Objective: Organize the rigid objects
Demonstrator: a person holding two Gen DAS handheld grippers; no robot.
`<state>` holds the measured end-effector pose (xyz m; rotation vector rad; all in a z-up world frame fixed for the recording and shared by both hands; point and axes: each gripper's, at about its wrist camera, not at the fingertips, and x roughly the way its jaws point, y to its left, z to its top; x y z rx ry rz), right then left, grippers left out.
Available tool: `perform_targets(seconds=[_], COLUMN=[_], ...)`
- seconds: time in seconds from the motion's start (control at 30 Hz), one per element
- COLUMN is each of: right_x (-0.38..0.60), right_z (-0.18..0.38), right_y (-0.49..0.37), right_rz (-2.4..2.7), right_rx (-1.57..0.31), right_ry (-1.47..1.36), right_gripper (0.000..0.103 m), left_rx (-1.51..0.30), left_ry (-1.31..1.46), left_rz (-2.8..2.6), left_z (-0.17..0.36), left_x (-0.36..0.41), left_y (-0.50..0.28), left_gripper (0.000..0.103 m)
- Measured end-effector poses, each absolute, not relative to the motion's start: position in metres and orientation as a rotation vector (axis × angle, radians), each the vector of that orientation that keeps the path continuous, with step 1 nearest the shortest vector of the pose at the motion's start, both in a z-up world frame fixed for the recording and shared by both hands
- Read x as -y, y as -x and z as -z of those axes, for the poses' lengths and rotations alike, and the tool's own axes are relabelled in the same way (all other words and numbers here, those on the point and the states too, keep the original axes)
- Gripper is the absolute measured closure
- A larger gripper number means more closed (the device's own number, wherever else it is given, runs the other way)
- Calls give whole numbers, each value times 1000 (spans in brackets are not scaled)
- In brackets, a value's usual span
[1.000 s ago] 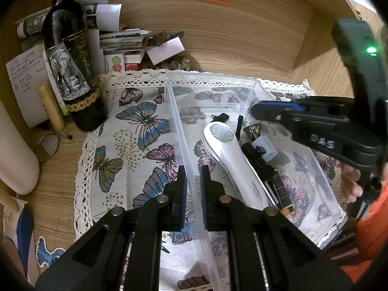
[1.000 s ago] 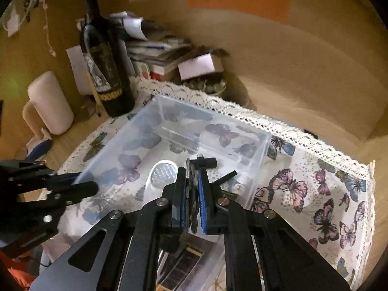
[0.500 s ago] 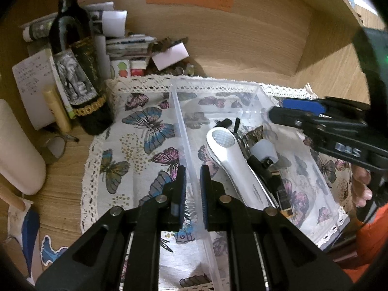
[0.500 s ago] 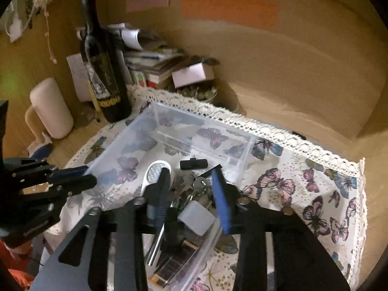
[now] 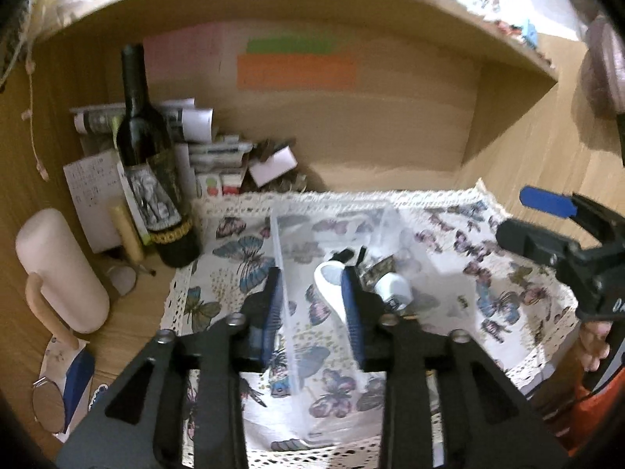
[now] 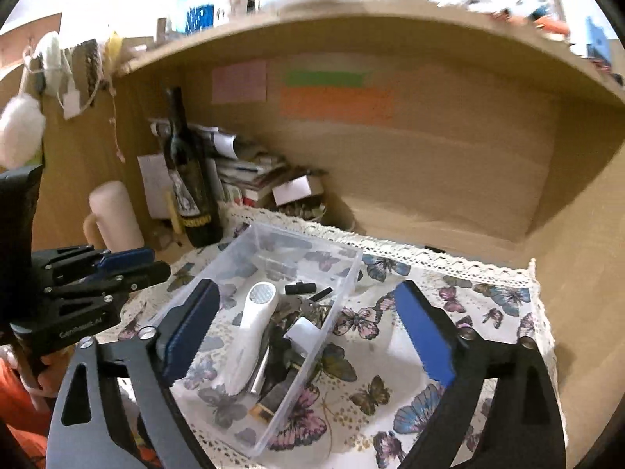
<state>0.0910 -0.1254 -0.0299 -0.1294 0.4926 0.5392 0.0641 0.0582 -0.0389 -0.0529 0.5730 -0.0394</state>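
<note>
We hold both grippers above the clear bin (image 6: 339,300): left gripper (image 5: 312,305) parted astride its wall, right gripper (image 6: 308,336) spread wide, empty.

Grippers we hold: 2 — left gripper (image 5: 312,308), right gripper (image 6: 308,344)
Clear bins (image 6: 340,301): 1
Wine bottles (image 6: 191,195): 1
White handheld devices (image 6: 254,328): 1 — in bin
Pink mugs (image 5: 58,269): 1

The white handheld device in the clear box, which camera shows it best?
The right wrist view: the white handheld device lies fully visible in the clear box, round grille end to handle. In the left wrist view only its head shows, blurred, the rest behind the left gripper finger.
</note>
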Motion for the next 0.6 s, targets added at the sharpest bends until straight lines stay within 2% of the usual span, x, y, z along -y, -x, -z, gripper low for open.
perform_targets(seconds=[0.07, 0.13, 0.27, 0.47, 0.6], right_x=[132, 140, 151, 162, 166], right_z=[27, 25, 23, 24, 24], right_y=[-82, -73, -61, -49, -44], right_rz=[-521, -505, -487, -462, -451], right_rx=[-462, -432, -396, -366, -352], right_ry=[121, 109, 86, 66, 57], right_gripper=[4, 0, 0, 0, 0], left_rx=[-534, -486, -389, -329, -303], left_ry=[56, 49, 25, 32, 28], left_rz=[39, 28, 7, 11, 5], left_z=[33, 26, 18, 12, 11], left_x=[-54, -49, -38, -31, -27], left_y=[-56, -46, -27, -13, -7], left_gripper=[51, 41, 17, 7, 6])
